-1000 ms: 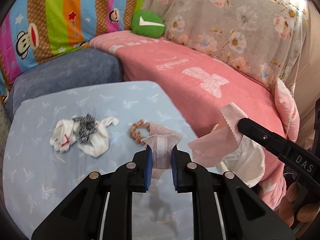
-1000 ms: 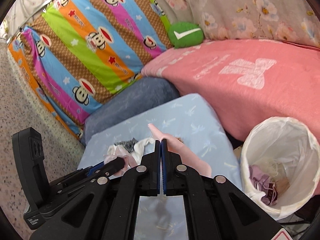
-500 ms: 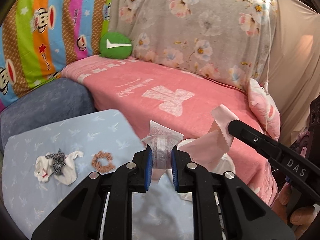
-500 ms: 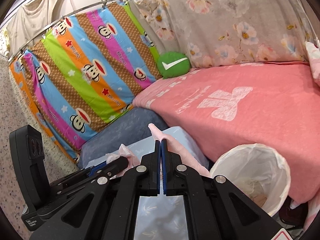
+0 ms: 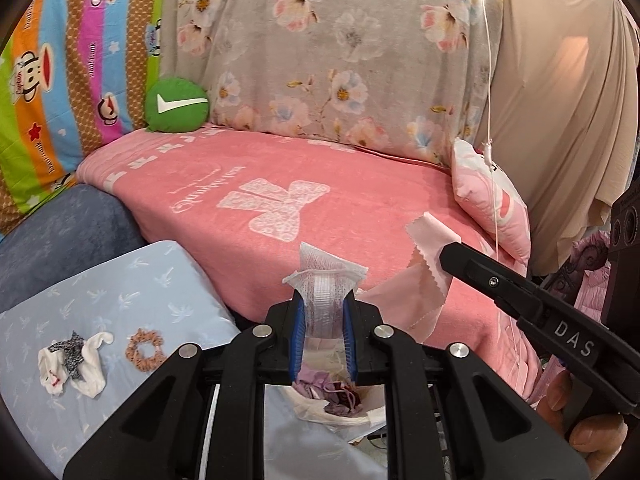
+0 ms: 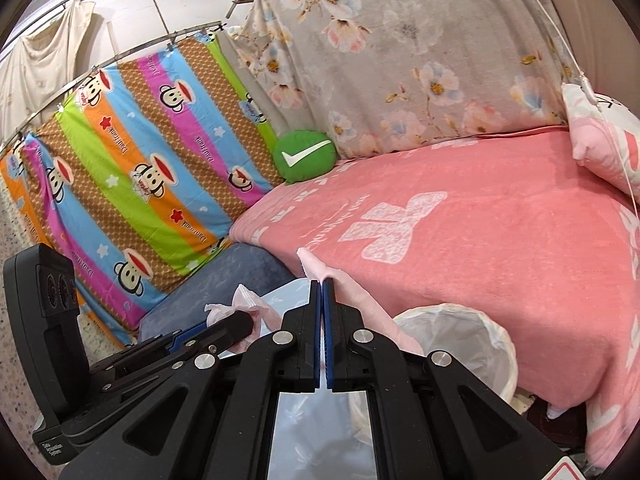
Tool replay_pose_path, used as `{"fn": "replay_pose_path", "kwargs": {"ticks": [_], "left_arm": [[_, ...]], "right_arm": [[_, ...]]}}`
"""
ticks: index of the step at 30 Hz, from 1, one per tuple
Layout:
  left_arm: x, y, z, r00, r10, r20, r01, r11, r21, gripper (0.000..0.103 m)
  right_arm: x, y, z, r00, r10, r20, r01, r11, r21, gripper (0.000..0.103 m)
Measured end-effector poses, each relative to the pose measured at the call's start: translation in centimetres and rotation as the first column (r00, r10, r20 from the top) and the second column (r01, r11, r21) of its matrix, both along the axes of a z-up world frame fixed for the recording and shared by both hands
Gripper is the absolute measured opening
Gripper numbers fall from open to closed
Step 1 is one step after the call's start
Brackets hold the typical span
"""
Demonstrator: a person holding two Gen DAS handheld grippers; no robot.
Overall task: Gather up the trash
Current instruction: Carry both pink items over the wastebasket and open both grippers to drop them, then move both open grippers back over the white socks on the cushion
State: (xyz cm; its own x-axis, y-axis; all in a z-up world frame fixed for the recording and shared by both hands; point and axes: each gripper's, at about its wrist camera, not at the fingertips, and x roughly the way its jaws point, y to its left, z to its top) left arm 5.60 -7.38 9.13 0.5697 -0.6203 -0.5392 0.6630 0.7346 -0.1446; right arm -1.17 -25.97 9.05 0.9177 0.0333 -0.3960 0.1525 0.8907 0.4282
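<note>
Both grippers have swung over the trash bin [image 6: 460, 332]; left gripper [image 5: 322, 312] clamps the pad [image 5: 326, 286] — right gripper [image 6: 322, 292] pinches pink cloth [image 5: 424, 280].

A bed with a pink blanket [image 5: 360, 208] fills the middle of both views. Behind it hangs a grey floral sheet [image 5: 340, 40], and at the left a striped monkey sheet [image 6: 132, 168] on a metal rail [image 6: 120, 56]. A green cushion [image 5: 177, 105] lies in the corner between them. A pink pillow [image 5: 492, 200] sits at the right. A beige cloth [image 5: 568, 100] hangs at the far right. A white wall [image 6: 132, 4] shows in the upper left of the right view.
</note>
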Motion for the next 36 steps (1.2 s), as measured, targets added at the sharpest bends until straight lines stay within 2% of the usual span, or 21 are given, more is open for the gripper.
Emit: {"fn": "replay_pose_path", "kwargs": {"ticks": [15, 16, 18, 19, 20, 26, 36], "left_arm": [[0.3, -4.3, -0.7, 0.996, -0.066, -0.052, 0.067, 0.998, 0.011, 0.019], [0.5, -4.3, -0.8, 0.996, -0.063, -0.055, 0.063, 0.998, 0.006, 0.021], [0.7, -4.4, -1.0, 0.998, -0.046, -0.054, 0.046, 0.999, 0.004, 0.039], [0.8, -4.5, -1.1, 0.998, -0.035, -0.053, 0.035, 0.999, 0.006, 0.054], [0.8, -4.4, -1.2, 0.998, -0.029, -0.051, 0.029, 1.000, 0.003, 0.059], [1.4, -4.3, -1.4, 0.999, -0.003, -0.051, 0.004, 1.000, 0.017, 0.060], [1.9, -3.3, -1.7, 0.998, 0.028, -0.057, -0.027, 1.000, 0.015, 0.060]], "right_arm": [[0.2, -3.3, -1.4, 0.999, -0.045, -0.028, 0.045, 0.999, 0.018, 0.002], [0.2, -3.4, -1.4, 0.998, -0.047, -0.030, 0.047, 0.999, 0.019, 0.004], [0.4, -3.6, -1.6, 0.998, -0.054, -0.032, 0.054, 0.998, 0.025, 0.008], [0.4, -3.7, -1.7, 0.998, -0.054, -0.032, 0.055, 0.998, 0.027, 0.008], [0.5, -3.8, -1.7, 0.998, -0.055, -0.034, 0.056, 0.998, 0.028, 0.008], [0.7, -3.7, -1.7, 0.998, -0.052, -0.037, 0.053, 0.998, 0.029, 0.013], [1.5, -2.4, -2.0, 0.998, -0.023, -0.054, 0.025, 0.999, 0.023, 0.013]]}}
